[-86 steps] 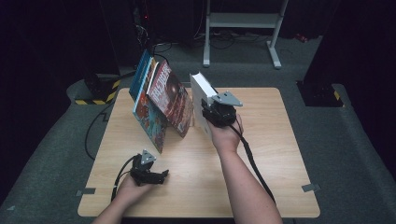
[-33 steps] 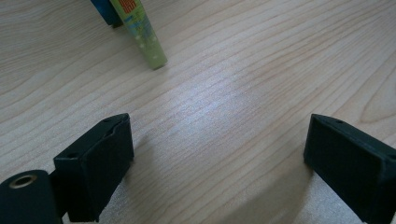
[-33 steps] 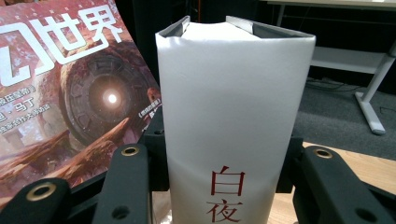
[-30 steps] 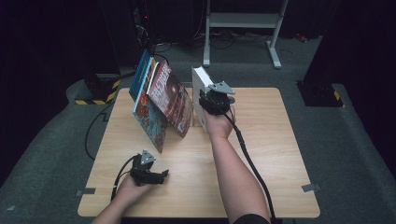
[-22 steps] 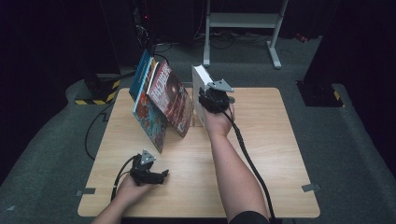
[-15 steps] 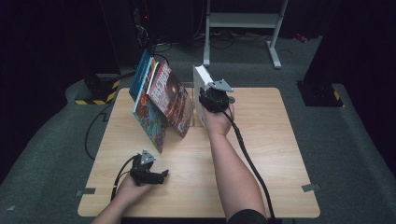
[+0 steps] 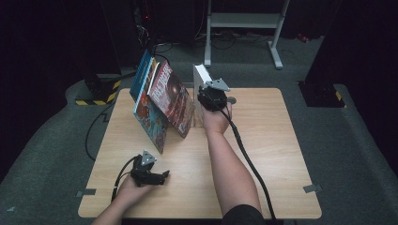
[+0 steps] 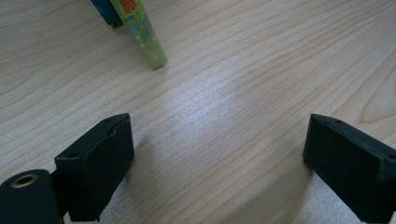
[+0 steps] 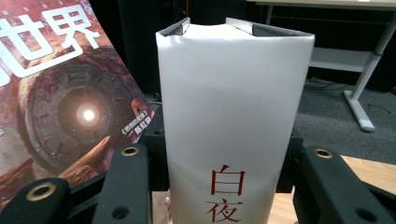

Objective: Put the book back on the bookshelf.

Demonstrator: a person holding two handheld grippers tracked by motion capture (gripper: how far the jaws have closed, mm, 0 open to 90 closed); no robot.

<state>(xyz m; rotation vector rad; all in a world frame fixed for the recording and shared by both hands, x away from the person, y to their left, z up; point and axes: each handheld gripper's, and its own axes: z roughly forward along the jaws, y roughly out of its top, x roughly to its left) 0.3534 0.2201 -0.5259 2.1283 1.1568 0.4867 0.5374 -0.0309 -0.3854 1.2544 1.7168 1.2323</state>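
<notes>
Right gripper view: right tongs (image 9: pixel 224 186) clamp upright white book (image 9: pixel 233 116); left tongs (image 8: pixel 219 158) gape on bare table (image 8: pixel 243 70).

Leaning books (image 7: pixel 162 101) block left; table (image 7: pixel 272 136) right half free.

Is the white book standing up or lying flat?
Standing up. The white book rises spine-first between the right gripper, upright on the table.

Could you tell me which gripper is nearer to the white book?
The right. The right gripper is clamped on the white book, holding it upright beside the leaning books. The left gripper rests open at the table's near edge, far from it.
</notes>
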